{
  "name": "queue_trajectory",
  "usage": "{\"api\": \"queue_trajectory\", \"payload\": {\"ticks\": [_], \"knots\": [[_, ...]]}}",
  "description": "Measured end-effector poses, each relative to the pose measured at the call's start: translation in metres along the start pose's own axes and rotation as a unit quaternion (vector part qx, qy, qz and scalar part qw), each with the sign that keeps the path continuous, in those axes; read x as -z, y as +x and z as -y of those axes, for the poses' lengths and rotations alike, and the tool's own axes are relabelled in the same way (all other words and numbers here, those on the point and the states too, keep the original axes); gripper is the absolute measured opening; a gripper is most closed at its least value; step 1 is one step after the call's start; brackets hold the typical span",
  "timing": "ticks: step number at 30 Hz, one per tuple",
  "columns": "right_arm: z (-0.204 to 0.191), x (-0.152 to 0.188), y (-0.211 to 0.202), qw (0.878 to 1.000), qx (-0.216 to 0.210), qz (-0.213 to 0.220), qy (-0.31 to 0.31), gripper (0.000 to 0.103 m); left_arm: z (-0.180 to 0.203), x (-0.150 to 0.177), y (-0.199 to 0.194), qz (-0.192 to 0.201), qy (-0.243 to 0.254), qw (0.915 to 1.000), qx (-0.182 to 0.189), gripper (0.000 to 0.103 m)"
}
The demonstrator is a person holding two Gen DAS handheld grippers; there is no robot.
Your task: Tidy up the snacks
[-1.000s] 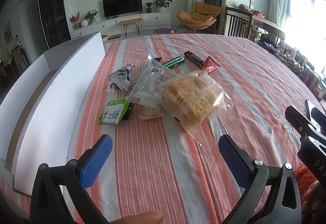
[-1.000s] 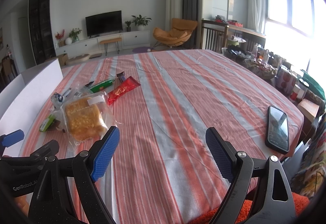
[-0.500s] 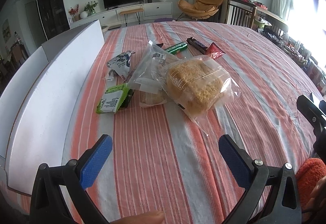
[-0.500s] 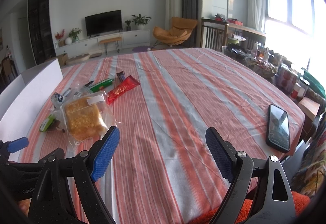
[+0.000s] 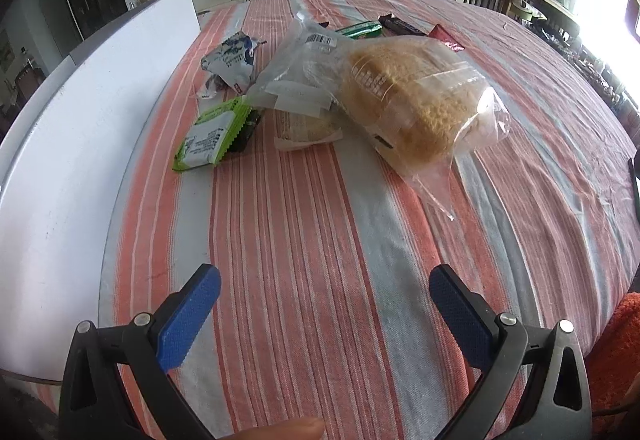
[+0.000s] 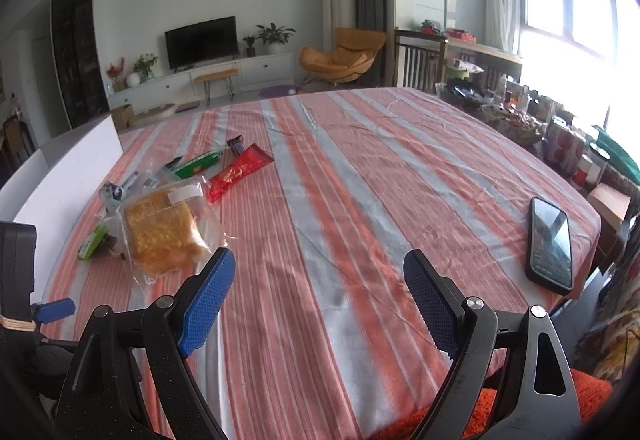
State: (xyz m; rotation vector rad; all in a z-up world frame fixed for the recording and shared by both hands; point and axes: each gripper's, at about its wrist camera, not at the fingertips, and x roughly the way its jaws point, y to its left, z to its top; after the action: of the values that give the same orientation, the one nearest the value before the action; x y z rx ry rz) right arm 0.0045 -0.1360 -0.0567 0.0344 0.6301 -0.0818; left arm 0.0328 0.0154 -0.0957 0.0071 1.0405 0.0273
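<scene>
While both jaws sit wide with nothing in them, left gripper (image 5: 320, 304) faces the bagged bread (image 5: 416, 99) on the striped tablecloth (image 5: 320, 224); right gripper (image 6: 316, 292) hovers nearby; other snack packets (image 5: 212, 135) just beside the bread.

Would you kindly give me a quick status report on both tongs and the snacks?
Left tongs open, empty, short of the bagged bread. Right tongs open, empty, over bare tablecloth. Snacks piled beside the white box. Nothing in the way.
</scene>
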Motion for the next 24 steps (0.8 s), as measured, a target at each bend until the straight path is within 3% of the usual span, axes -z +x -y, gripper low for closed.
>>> {"api": "queue_trajectory", "payload": {"ticks": [10,24], "knots": [[-0.005,0.008,-0.006,1.000,-0.007,-0.023,0.021,0.089,-0.001,0.000,0.009,-0.010,-0.006,0.9999,0.011,0.103],[-0.020,0.019,-0.010,0.994,-0.033,-0.088,0.054,0.089,-0.001,-0.001,0.009,-0.010,-0.004,0.9999,0.011,0.103]]}}
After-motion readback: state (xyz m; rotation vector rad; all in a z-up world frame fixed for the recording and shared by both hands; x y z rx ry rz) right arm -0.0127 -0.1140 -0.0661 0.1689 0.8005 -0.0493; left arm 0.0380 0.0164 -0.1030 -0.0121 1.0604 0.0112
